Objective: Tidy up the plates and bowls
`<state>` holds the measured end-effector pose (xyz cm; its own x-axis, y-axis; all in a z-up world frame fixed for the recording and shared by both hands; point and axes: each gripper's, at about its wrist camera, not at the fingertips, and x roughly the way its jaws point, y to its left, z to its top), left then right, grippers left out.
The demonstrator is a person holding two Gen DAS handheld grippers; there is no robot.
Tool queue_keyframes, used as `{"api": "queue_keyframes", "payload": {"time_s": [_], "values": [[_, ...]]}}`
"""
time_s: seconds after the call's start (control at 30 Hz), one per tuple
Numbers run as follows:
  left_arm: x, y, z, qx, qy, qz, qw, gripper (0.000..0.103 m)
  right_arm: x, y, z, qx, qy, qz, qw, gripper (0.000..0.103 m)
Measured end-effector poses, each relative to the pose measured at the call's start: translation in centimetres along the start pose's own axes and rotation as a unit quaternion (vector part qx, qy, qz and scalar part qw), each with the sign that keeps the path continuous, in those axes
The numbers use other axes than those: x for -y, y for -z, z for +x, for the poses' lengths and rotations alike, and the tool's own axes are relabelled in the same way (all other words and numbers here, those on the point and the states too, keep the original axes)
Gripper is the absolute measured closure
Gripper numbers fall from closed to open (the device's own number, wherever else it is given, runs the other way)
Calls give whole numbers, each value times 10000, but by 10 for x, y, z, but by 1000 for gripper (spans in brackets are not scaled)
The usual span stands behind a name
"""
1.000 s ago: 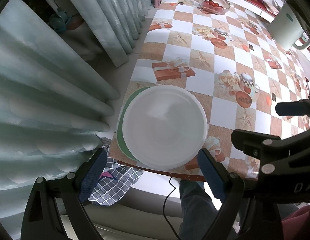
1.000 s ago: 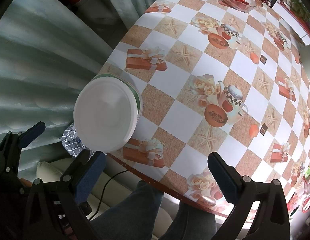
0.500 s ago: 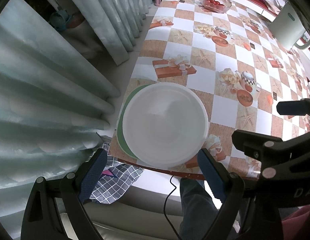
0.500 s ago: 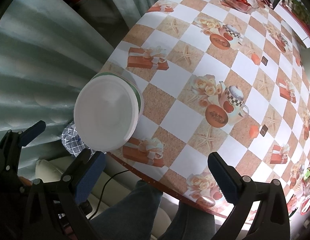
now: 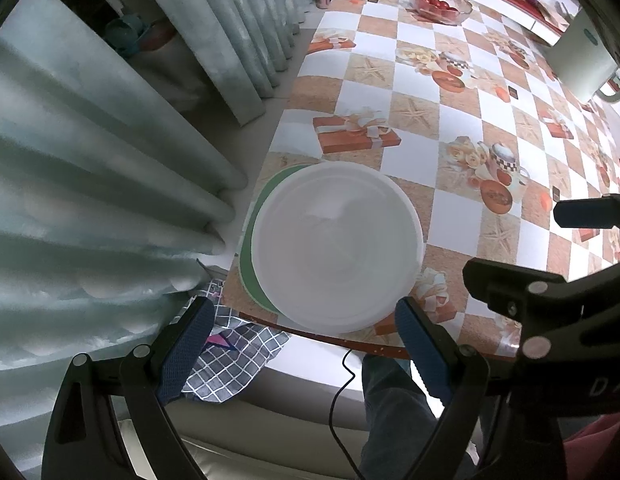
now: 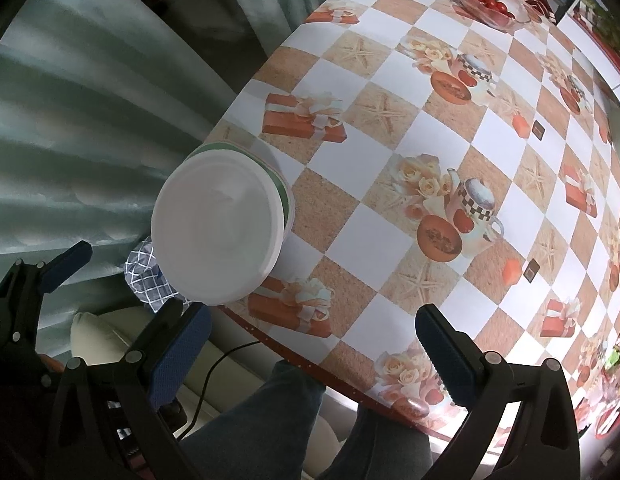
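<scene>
Both two-finger tongs hung above the near edge of the table with nothing between their blue-padded fingers. On the left gripper [image 5: 302, 340] the jaws stood wide apart, its left pad [image 5: 186, 344] over a blue-and-white checked cloth [image 5: 234, 364] below the table edge and its right pad over the rim of the table. On the right gripper [image 6: 310, 348] the jaws were likewise spread and empty, pointing down over the table edge and the person's trouser-clad knees [image 6: 270, 420].

A white round bowl [image 5: 335, 246] sat at the near left corner of the table [image 5: 453, 216], stacked on a green round plate [image 5: 252, 248] whose rim showed as a crescent on its left side. In the right wrist view the same white bowl [image 6: 220, 226] topped a short stack in which green and pale rims [image 6: 284, 196] showed beneath it; how many pieces lay there could not be told. Neither gripper touched the stack; the left one was just short of it, the right one off to its right.

An oilcloth chequered in white and tan, printed with gift boxes, starfish and teapots, covered the table. At its far end stood a clear glass bowl of red tomatoes [image 5: 439, 2], well apart from the stack. Pale grey-green curtains [image 5: 90, 160] hung along the left side. A thin black cable [image 5: 341, 384] trailed down below the table edge.
</scene>
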<state>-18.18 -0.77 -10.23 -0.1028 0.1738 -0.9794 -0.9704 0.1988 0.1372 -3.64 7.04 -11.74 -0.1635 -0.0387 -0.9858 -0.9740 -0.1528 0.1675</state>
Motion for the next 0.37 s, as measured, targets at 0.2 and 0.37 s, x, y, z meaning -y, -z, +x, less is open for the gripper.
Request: {"api": "queue_keyframes", "payload": {"time_s": [0.2,0.37], "values": [[-3,1,1,-27,-6,-88,10000,10,-1,-1,1,-11,-11,-33,10000,0],[-7,1,-8,199,243,-162,9994,10,1,-1,2,-18,-90,-15,10000,0]]}}
